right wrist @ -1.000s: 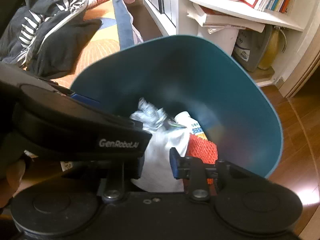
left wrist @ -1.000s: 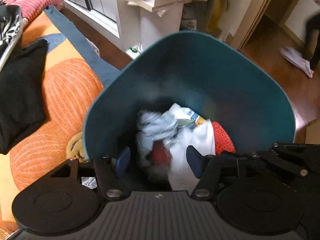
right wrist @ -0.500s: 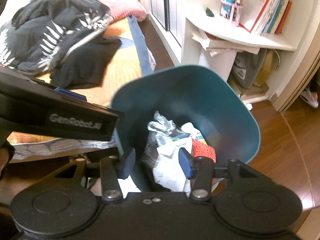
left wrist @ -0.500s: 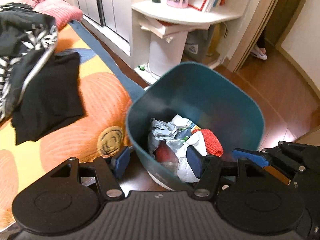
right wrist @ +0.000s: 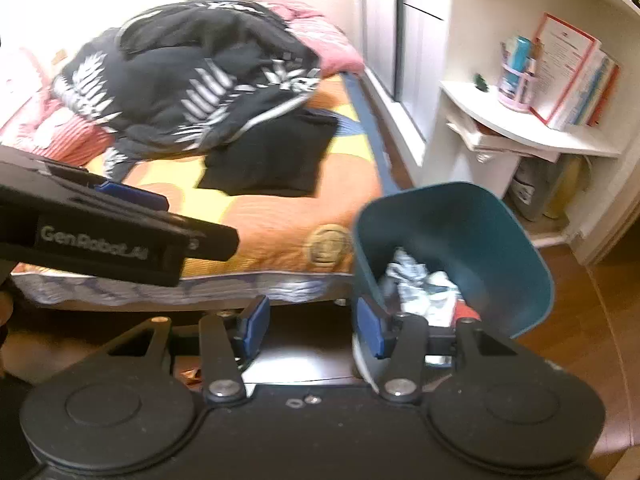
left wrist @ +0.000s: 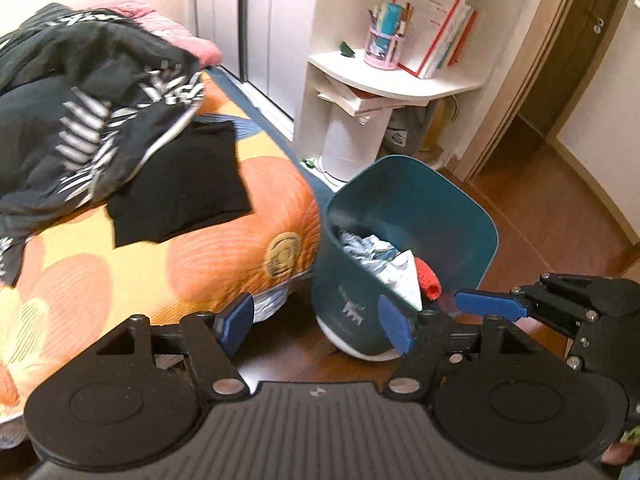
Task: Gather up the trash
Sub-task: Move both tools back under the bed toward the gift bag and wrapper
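The left gripper (left wrist: 316,322) has its jaws spread wide, blue pads (left wrist: 394,322) apart with nothing between them. The right gripper (right wrist: 310,326) is likewise parted and empty-handed. In the left wrist view, the right gripper's finger reaches in from 3 o'clock; in the right wrist view, the left gripper's body crosses at 9 o'clock.

bin (left wrist: 404,216) on floor (left wrist: 560,216), right of bed (left wrist: 224,248) | trash (left wrist: 384,260) in bin | clothes (left wrist: 100,120) on bed | shelf (left wrist: 400,76) behind bin
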### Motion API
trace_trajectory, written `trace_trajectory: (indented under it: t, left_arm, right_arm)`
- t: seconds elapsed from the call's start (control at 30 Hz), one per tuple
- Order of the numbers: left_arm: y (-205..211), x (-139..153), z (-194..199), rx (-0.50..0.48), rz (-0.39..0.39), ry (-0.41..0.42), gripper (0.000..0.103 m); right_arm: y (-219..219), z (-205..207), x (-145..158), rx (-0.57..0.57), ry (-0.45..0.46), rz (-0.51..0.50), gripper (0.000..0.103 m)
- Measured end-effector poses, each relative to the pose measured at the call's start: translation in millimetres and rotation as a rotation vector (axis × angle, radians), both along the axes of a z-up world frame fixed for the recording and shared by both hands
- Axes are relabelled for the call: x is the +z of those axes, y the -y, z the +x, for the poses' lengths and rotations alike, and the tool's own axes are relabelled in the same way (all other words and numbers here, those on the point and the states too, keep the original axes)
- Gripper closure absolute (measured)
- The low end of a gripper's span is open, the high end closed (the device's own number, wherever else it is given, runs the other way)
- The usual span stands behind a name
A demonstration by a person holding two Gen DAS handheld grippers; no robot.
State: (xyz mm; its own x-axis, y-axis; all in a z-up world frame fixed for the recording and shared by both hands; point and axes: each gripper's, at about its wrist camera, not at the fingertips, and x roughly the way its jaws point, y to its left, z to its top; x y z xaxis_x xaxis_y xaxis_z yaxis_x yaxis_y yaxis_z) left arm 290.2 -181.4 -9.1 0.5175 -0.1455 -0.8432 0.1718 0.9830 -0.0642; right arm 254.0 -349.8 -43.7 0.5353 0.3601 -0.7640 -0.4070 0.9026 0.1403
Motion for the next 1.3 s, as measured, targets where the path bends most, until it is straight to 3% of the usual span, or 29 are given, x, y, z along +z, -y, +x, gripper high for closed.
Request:
trace_trajectory:
  t: [0.23, 0.4, 0.63, 0.97, 1.23, 1.3]
  left_arm:
    - [-65.8, 9.1, -45.1, 0.072, -0.017, 0.013, 0.020]
    - [-120.5, -12.7, -64.0, 0.165, -0.023, -0.021, 0.019]
    - [-188.5, -89.0, -84.9, 0.302, -0.077, -0.149, 0.018]
    - [-233.6, -211.3, -90.2, 0.409, -0.023, -0.330, 0.018]
    - [-259.7, -300.5, -70.9, 0.355, 0.065, -0.453, 0.018]
    - [-265.6, -318.1, -62.0, 0.341, 0.042, -0.492, 0.018]
  right_arm:
    - [-39.1, -24.5, 0.7, 0.083, -0.009, 0.024, 0.053]
    - [-74.3, -33.8, -19.4, 0.136, -0.034, 0.011, 0.053]
    - [-115.8, -28.7, -76.0, 0.166, -0.131, 0.023, 0.053]
    - [-157.2, 4.5, -175.0, 0.121, -0.197, 0.007, 0.053]
    - [-202.2, 42.1, -257.9, 0.131, -0.237, -0.071, 0.054]
    - [-210.6, 53.9, -281.2, 0.139, -0.278, -0.066, 0.055]
